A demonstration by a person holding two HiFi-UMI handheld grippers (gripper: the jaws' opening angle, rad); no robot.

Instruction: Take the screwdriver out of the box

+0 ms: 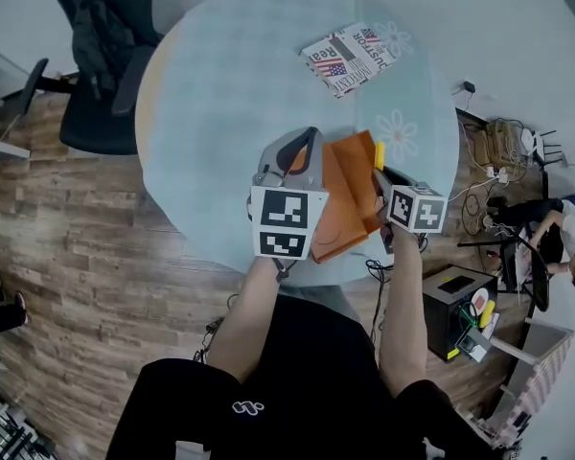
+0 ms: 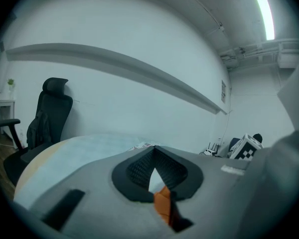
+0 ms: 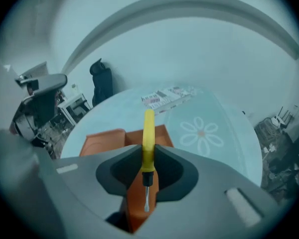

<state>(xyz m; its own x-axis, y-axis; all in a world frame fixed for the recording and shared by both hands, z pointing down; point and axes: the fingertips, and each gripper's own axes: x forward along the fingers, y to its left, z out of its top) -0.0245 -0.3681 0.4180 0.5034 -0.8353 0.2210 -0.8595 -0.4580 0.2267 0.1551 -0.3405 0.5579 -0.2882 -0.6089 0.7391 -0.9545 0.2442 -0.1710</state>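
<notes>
An open orange box (image 1: 350,199) lies near the front edge of the round table (image 1: 230,84). My left gripper (image 1: 302,156) is at the box's left side. In the left gripper view its jaws (image 2: 155,176) are shut on an orange flap of the box (image 2: 162,204). My right gripper (image 1: 383,175) hangs over the box's right side, shut on a screwdriver with a yellow handle (image 1: 379,153). In the right gripper view the handle (image 3: 148,133) stands between the pads of the gripper (image 3: 148,152). The metal shaft points back toward the camera, and the box (image 3: 104,141) is below.
A printed magazine (image 1: 350,57) lies at the far side of the table, whose cloth carries flower prints (image 1: 398,132). A black office chair (image 1: 101,56) stands at the far left. On the floor to the right are a black case (image 1: 455,305), cables and a seated person (image 1: 556,228).
</notes>
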